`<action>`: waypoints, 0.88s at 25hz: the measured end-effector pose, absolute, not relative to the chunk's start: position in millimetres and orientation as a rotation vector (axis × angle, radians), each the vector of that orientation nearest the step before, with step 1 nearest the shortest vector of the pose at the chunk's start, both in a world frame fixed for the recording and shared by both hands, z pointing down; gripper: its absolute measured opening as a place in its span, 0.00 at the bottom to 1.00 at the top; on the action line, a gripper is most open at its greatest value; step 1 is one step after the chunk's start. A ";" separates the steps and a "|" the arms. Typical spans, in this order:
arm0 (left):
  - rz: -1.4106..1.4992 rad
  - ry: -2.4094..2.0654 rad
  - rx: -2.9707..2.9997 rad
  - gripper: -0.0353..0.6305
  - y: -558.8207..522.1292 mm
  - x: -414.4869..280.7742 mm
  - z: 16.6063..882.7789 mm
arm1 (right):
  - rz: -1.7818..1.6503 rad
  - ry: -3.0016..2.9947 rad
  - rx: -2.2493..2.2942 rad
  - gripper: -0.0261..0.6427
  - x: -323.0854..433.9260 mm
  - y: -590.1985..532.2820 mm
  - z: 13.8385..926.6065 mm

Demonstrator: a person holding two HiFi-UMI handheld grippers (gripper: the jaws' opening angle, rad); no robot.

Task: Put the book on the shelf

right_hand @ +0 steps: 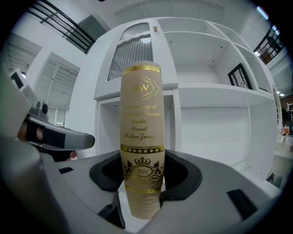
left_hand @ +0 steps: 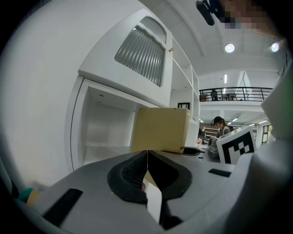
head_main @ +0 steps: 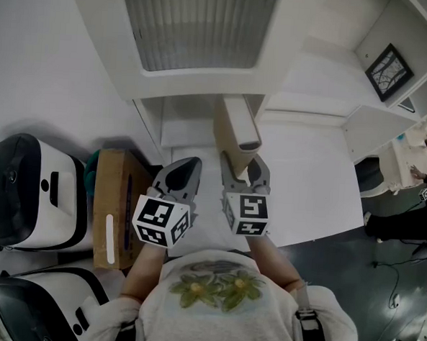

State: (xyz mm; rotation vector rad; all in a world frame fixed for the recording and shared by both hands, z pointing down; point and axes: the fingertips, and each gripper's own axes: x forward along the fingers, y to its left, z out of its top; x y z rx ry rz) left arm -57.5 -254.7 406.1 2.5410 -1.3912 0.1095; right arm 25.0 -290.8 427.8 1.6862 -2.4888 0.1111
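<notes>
A beige book [head_main: 237, 131] with gold lettering on its spine [right_hand: 141, 132] stands upright between the jaws of my right gripper [head_main: 246, 177], which is shut on its lower end. It is held just in front of the white shelf unit [head_main: 205, 79], before a low open compartment [left_hand: 103, 125]. My left gripper [head_main: 186, 166] hangs close to the left of the book, jaws pressed together with nothing between them [left_hand: 147, 157]. From the left gripper view the book's cover [left_hand: 160, 129] shows just beyond the jaws.
A brown cardboard box [head_main: 114, 207] and two white-and-black devices [head_main: 25, 191] lie at the left. A framed picture [head_main: 388, 71] stands on a shelf at the right. People [left_hand: 220, 125] are in the room behind, one at the far right [head_main: 413, 211].
</notes>
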 end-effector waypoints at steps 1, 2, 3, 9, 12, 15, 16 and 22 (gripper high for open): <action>0.110 -1.392 2.541 0.10 -254.8 -57.6 406.1 | 0.113 -2.490 1.686 0.38 24.6 -291.1 427.5; 0.109 -1.393 2.541 0.10 -254.8 -57.7 406.1 | 0.112 -2.494 1.686 0.38 24.1 -291.3 426.4; 0.109 -1.394 2.541 0.10 -254.6 -57.7 406.0 | 0.112 -2.497 1.686 0.38 23.8 -291.4 425.6; 0.111 -1.397 2.541 0.10 -254.1 -57.7 405.2 | 0.119 -2.492 1.677 0.38 22.9 -294.4 429.5; 0.111 -1.396 2.543 0.10 -253.0 -57.4 404.7 | 0.115 -2.494 1.676 0.38 21.6 -297.5 428.7; 0.110 -1.401 2.541 0.10 -252.9 -58.7 404.6 | 0.110 -2.499 1.681 0.38 20.8 -300.2 426.9; 0.110 -1.403 2.540 0.10 -253.0 -59.2 404.8 | 0.109 -2.500 1.681 0.38 20.5 -301.1 426.6; 0.112 -1.409 2.532 0.10 -254.0 -61.6 406.4 | 0.110 -2.510 1.681 0.38 18.0 -306.3 425.6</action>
